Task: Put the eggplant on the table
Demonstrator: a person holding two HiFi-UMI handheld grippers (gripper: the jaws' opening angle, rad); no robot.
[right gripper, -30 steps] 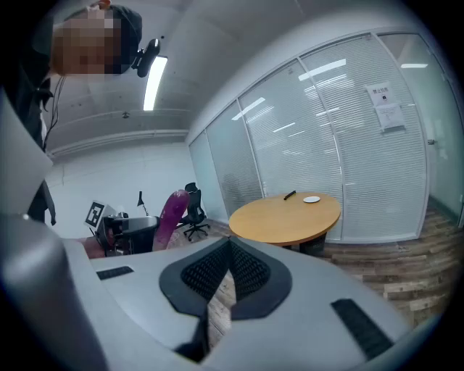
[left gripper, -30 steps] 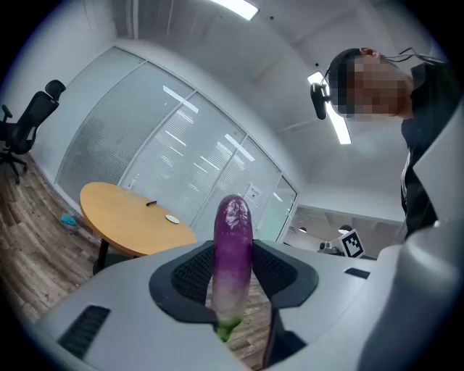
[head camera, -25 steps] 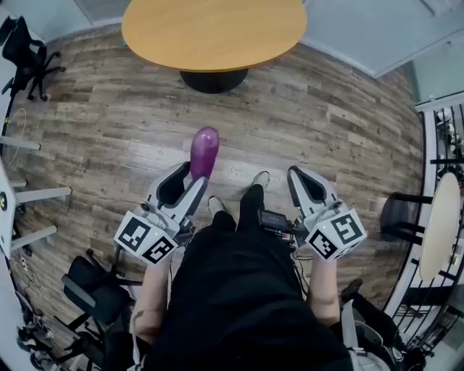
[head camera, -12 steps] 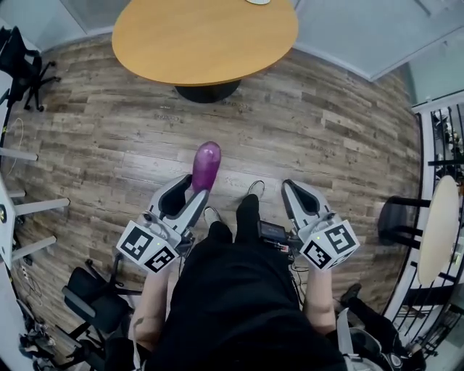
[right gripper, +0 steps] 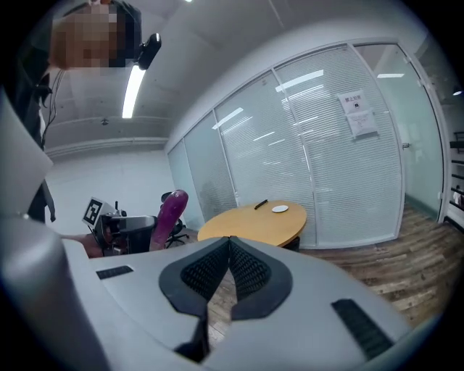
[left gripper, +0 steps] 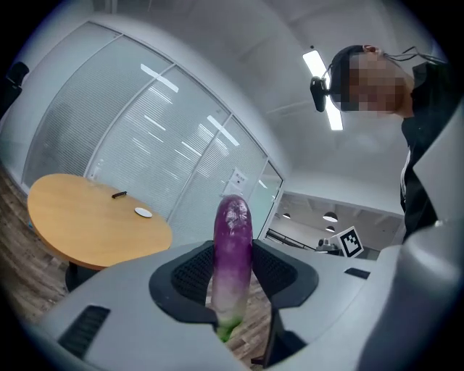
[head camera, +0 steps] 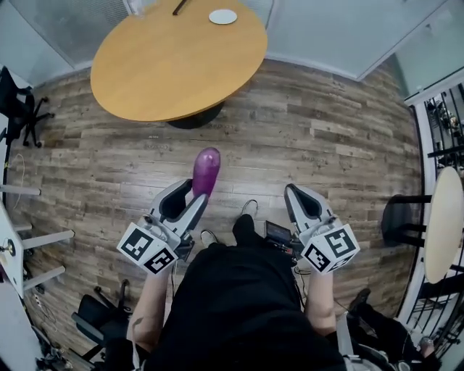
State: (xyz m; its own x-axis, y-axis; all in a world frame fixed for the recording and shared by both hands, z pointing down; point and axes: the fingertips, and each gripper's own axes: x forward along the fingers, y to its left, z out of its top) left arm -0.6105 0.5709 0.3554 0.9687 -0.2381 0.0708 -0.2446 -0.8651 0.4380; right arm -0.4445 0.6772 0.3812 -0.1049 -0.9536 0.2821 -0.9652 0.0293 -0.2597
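Observation:
A purple eggplant point(head camera: 205, 171) with a pale green stem end stands upright between the jaws of my left gripper point(head camera: 185, 201), which is shut on it. In the left gripper view the eggplant point(left gripper: 232, 261) rises from the jaws, pinched near its lower end. My right gripper point(head camera: 304, 205) is shut with nothing in it, its pads point(right gripper: 229, 269) touching. The round wooden table point(head camera: 177, 61) stands ahead across the wood floor, some way beyond both grippers. The eggplant point(right gripper: 170, 216) also shows at the left of the right gripper view.
On the table's far edge lie a small white disc point(head camera: 222, 16) and a dark pen-like thing point(head camera: 181, 6). Office chairs point(head camera: 20, 101) stand at the left, a black stool point(head camera: 401, 217) and another round table point(head camera: 441, 226) at the right. Glass walls lie behind the table.
The person has walked forward, so the view now takes in more of the table and its far edge. Both grippers keep their pose; the eggplant stays held.

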